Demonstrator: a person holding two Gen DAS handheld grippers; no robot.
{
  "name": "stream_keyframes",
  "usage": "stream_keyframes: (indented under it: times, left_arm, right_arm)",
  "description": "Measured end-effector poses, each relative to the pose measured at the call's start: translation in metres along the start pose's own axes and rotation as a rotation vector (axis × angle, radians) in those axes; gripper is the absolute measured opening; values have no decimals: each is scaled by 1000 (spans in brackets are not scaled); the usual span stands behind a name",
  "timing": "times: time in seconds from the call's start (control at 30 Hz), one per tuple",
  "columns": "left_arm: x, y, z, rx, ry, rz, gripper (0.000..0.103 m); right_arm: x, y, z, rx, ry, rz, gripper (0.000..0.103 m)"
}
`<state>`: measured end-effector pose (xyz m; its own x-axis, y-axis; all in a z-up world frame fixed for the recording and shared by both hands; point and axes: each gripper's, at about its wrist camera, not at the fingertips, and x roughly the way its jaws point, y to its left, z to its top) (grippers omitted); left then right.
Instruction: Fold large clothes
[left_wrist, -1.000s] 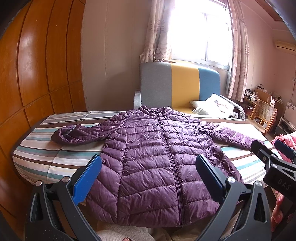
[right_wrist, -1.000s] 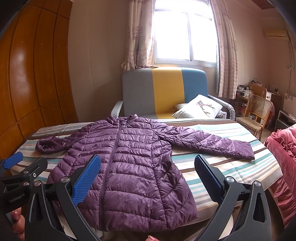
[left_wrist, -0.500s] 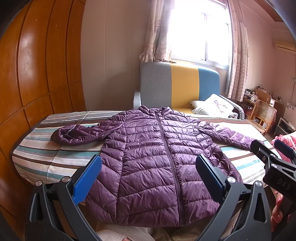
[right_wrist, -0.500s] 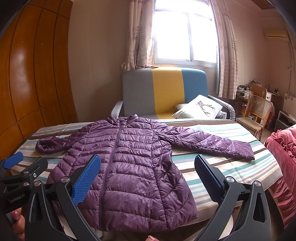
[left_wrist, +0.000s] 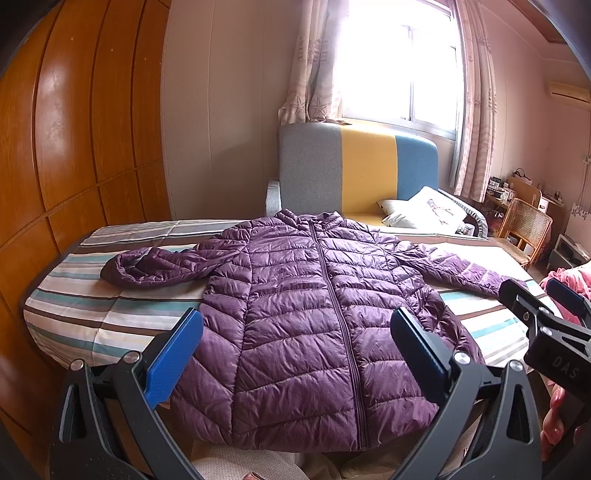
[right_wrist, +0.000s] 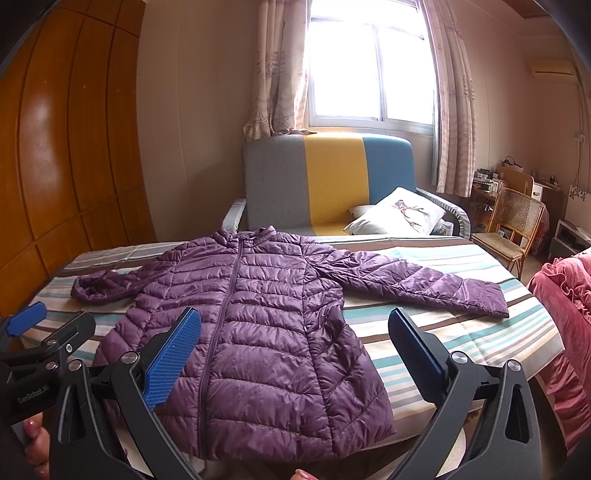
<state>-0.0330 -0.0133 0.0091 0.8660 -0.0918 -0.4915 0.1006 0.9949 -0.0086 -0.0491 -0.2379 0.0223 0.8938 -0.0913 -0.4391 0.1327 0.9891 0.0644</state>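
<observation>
Left wrist view shows our puffy purple quilted jacket (left_wrist: 317, 306) flat on the striped bed (left_wrist: 74, 295), zip running away from us, both hand-held grippers (left_wrist: 295, 354) (right_wrist: 295, 354) wide apart, holding nothing, near its bottom edge.

The puffer jacket (left_wrist: 317, 306) is deep purple with quilted chevron stitching and a matching purple zip. It lies on a sheet (left_wrist: 92, 310) striped in white, teal, brown and grey. The sofa (right_wrist: 325, 181) has grey, yellow and blue panels, with a white cushion (right_wrist: 402, 216) bearing a faint print. The wardrobe (left_wrist: 74, 129) is glossy orange-brown wood. The curtains (right_wrist: 452, 96) are pale pink with a starfish pattern. The gripper fingers (right_wrist: 173, 354) carry blue pads on black frames. A blanket (right_wrist: 565, 317) is rose pink.
</observation>
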Motion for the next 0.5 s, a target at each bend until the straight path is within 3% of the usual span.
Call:
stream_keyframes:
  times: [0.5]
  left_arm:
    - [2,1,-3,-5,14,-9,101]
  right_arm:
    - [3,0,1,3,8,-9,100]
